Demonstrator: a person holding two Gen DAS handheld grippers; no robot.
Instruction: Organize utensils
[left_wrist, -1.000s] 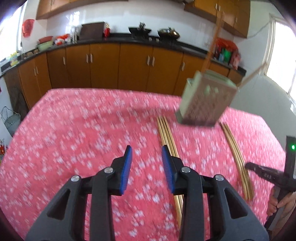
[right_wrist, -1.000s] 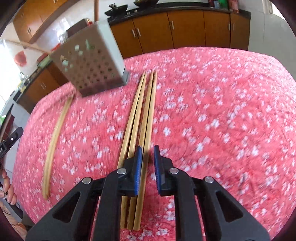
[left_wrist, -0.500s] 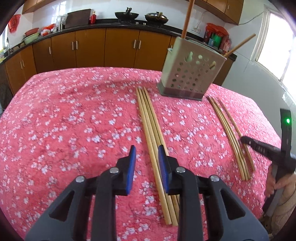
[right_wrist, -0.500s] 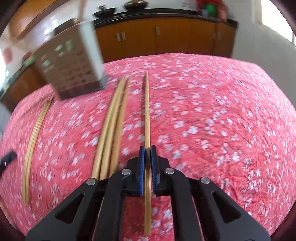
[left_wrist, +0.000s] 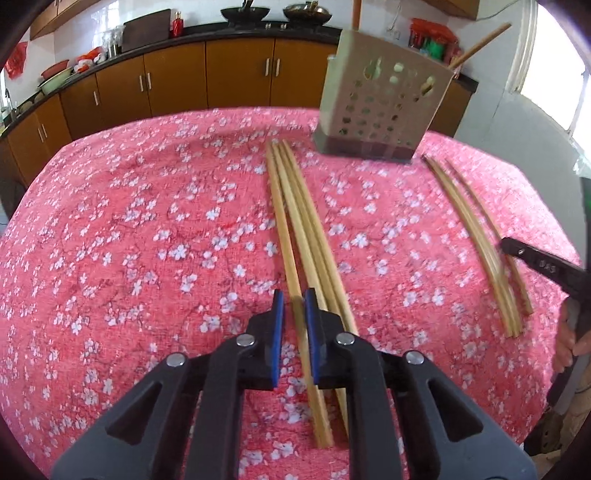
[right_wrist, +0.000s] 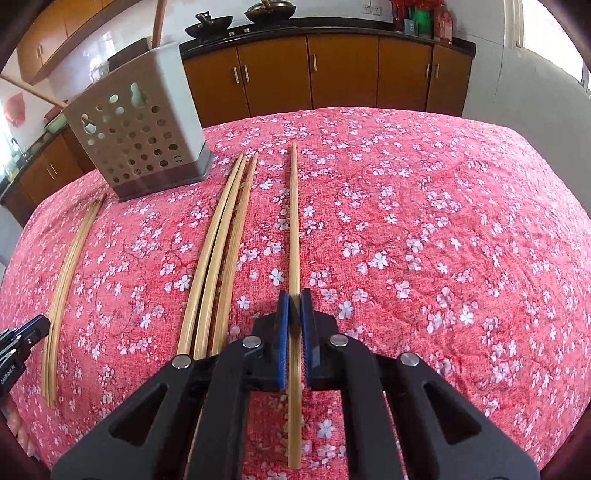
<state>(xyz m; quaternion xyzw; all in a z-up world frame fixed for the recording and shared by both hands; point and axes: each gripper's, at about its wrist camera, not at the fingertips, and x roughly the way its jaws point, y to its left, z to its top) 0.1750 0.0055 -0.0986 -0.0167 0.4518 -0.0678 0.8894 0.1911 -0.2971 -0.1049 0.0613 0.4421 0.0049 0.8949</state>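
A beige perforated utensil holder (left_wrist: 382, 101) stands at the far side of the red flowered tablecloth, with two chopsticks sticking out of it; it also shows in the right wrist view (right_wrist: 142, 131). My left gripper (left_wrist: 294, 308) straddles the leftmost chopstick (left_wrist: 282, 225) of a group of three, jaws narrowly apart around it. My right gripper (right_wrist: 294, 308) is shut on a single chopstick (right_wrist: 294, 221), held apart from a group of three chopsticks (right_wrist: 221, 236) to its left.
A further bundle of thin chopsticks (left_wrist: 476, 236) lies at the right in the left wrist view, and at the left in the right wrist view (right_wrist: 68, 266). Another black gripper (left_wrist: 543, 264) and a hand are near it. Brown kitchen cabinets (right_wrist: 332, 70) stand behind the table.
My right gripper closed on one chopstick and drew it aside from the group. My left gripper narrowed its jaws and moved over the leftmost chopstick.
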